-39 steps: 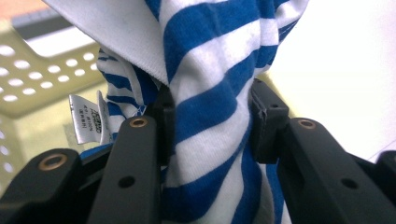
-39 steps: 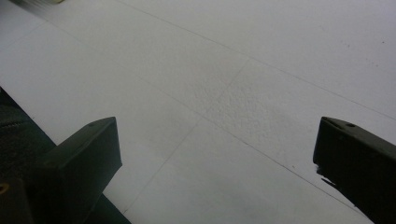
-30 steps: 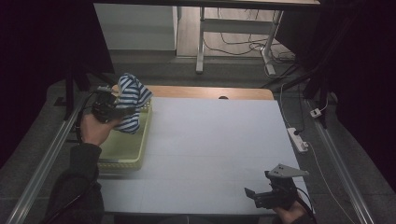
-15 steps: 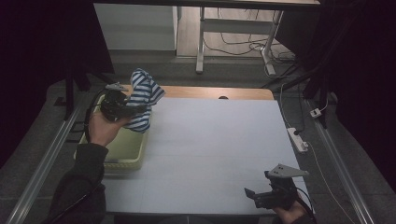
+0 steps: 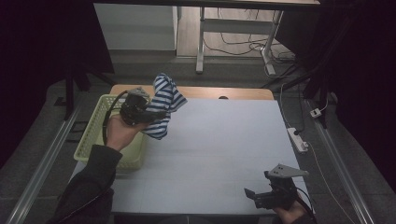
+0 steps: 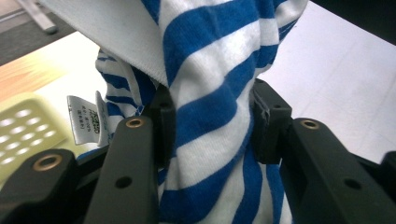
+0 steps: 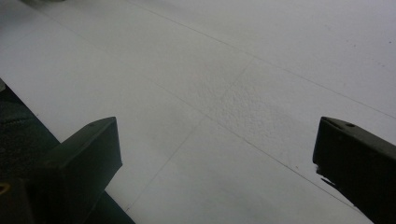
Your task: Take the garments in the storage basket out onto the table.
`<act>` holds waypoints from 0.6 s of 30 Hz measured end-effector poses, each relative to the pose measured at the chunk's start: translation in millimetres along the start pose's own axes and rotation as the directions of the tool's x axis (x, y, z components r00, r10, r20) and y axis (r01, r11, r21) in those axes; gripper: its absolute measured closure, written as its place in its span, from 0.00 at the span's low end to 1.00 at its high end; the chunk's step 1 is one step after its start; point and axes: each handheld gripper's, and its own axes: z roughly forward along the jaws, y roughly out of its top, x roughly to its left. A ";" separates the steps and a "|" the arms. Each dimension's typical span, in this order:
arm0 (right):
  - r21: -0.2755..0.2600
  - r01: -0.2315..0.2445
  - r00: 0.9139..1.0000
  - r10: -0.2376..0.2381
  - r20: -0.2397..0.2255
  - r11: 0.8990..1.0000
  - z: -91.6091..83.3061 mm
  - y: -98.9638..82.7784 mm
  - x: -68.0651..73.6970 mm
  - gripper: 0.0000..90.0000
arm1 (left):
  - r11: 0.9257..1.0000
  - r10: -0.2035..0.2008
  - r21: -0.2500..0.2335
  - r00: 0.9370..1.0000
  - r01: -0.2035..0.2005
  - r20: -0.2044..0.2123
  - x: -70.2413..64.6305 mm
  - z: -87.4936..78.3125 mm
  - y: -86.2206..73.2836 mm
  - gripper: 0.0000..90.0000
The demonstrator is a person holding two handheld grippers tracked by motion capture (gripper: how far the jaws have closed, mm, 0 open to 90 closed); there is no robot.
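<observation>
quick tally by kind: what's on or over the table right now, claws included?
Striped garment: 1, clamped in the left claw, lifted over the table
Yellow-green basket: 1
Claws: 2, counting the open right claw
Total: 4

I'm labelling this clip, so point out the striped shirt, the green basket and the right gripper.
striped shirt point(image 5: 168, 95), high view, on the bunched upper fabric.
green basket point(image 5: 91, 133), high view, on its left rim.
right gripper point(image 5: 259, 196), high view, between its open jaws.
</observation>
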 end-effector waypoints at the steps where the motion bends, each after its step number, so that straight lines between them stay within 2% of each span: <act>1: 0.000 0.000 1.000 0.000 0.000 1.000 0.0 0.0 0.0 0.01 | 1.000 0.007 0.003 1.000 -0.007 0.008 -3.7 3.0 1.0 0.66; 6: 0.001 0.002 1.000 -0.002 -0.002 1.000 0.1 0.0 0.1 0.01 | 0.999 0.048 0.020 0.998 -0.049 0.046 -21.8 16.3 5.9 0.66; 11: 0.002 0.003 1.000 -0.003 -0.004 1.000 0.3 0.0 0.1 0.01 | 0.997 0.073 0.022 0.993 -0.075 0.092 -39.3 27.5 9.5 0.65; 12: 0.002 0.004 1.000 -0.004 -0.004 1.000 0.3 0.0 0.1 0.01 | 0.997 0.073 0.022 0.993 -0.075 0.092 -39.3 27.5 9.5 0.65; 13: 0.002 0.004 1.000 -0.004 -0.004 1.000 0.3 0.0 0.1 0.01 | 0.996 0.086 0.023 0.990 -0.089 0.108 -45.5 31.8 10.3 0.65; 18: 0.003 0.005 1.000 -0.005 -0.005 1.000 0.3 0.0 0.3 0.01 | 0.993 0.110 0.035 0.985 -0.116 0.136 -58.6 44.0 10.1 0.65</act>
